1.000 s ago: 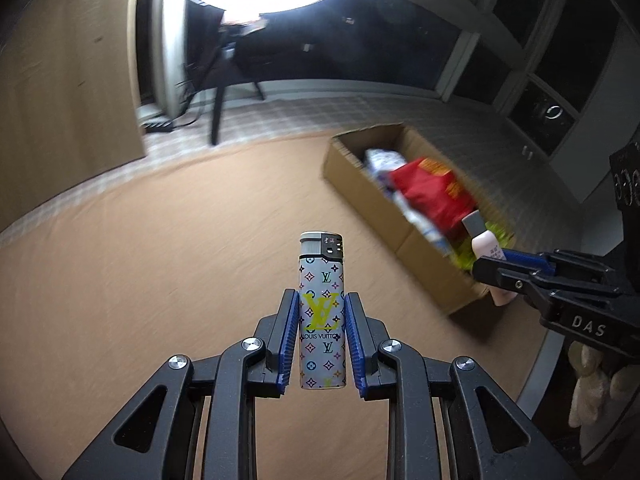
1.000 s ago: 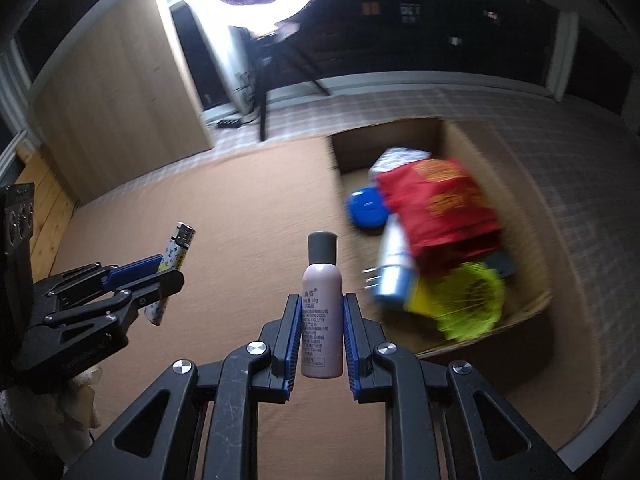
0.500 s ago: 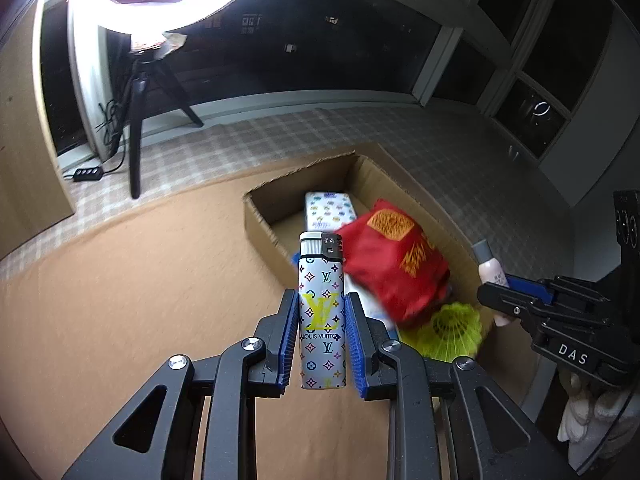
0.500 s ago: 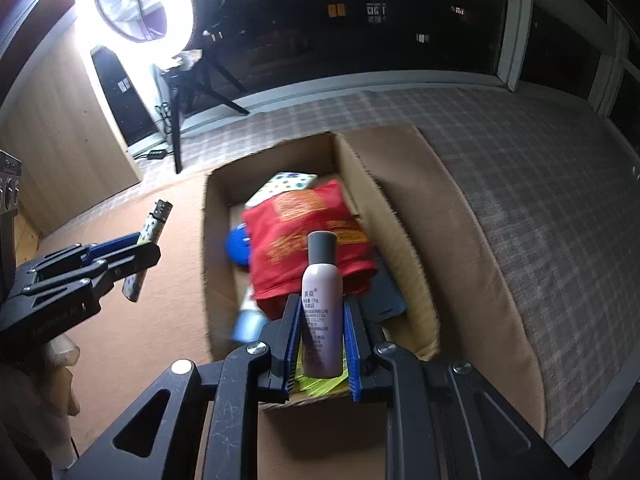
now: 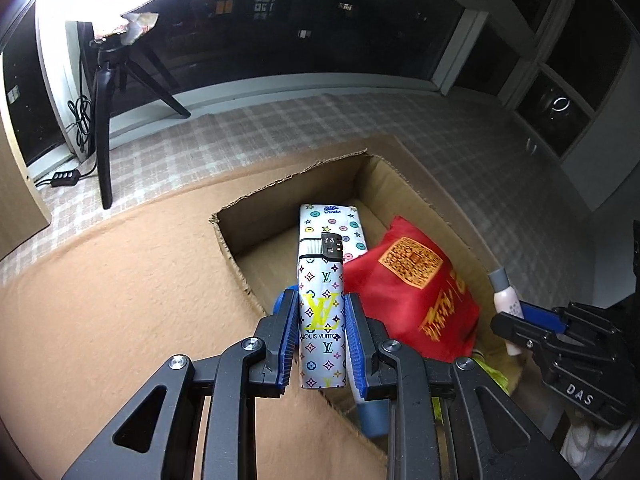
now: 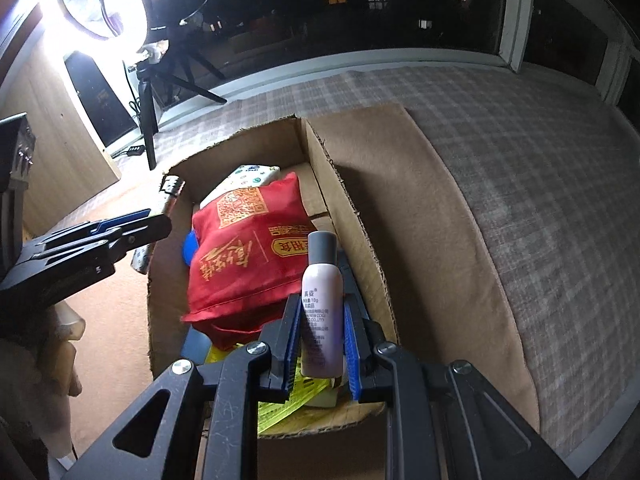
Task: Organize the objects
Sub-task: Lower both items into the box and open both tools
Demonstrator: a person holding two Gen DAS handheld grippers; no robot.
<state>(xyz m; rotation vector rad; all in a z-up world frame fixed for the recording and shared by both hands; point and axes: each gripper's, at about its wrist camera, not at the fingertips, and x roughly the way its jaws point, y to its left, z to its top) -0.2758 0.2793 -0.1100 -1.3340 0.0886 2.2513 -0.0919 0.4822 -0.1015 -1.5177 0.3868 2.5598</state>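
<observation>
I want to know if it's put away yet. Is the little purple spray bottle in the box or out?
Out. The small purple spray bottle with the grey cap is clamped upright in the right gripper, above the open cardboard box.

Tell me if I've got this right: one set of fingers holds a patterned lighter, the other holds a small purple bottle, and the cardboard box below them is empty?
Not quite: the cardboard box is not empty. The right wrist view shows a red bag and other items inside. The lighter and purple bottle are held as you say.
</observation>
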